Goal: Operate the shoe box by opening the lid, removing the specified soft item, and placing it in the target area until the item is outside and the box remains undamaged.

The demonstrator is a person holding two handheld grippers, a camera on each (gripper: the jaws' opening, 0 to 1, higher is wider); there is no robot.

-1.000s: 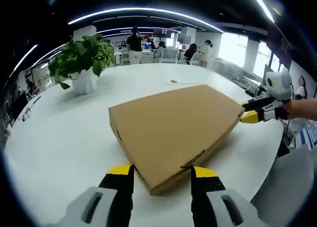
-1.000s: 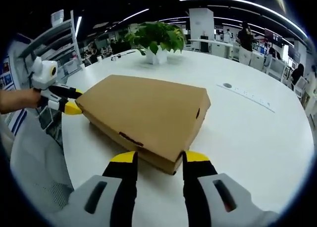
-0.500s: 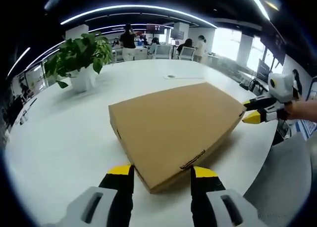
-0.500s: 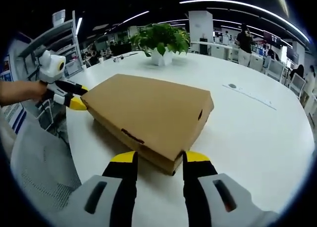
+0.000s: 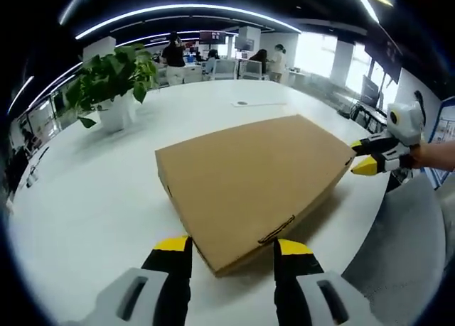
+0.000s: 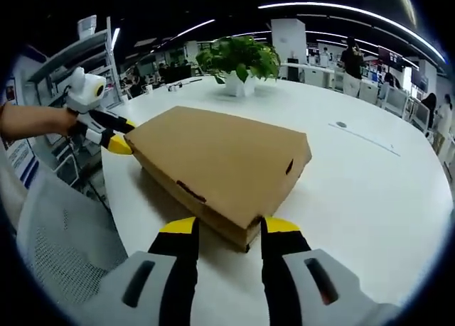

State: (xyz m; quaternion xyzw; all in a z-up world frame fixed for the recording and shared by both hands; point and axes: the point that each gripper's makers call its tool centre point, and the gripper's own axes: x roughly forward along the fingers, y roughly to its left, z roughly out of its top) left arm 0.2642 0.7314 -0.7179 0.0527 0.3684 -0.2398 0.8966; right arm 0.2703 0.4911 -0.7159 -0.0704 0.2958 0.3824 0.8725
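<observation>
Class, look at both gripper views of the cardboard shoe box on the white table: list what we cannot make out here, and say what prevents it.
- Contents of the shoe box: hidden by the shut lid in both views.
- Box's far-side walls: hidden behind the box itself, left gripper view.
- Left gripper and right gripper at box corners: contact unclear.
- Plant pot's base: too small, right gripper view.

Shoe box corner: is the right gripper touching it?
Cannot tell. In the right gripper view the right gripper straddles a corner of the shoe box, its tips level with it, but no contact or gap shows plainly.
</observation>
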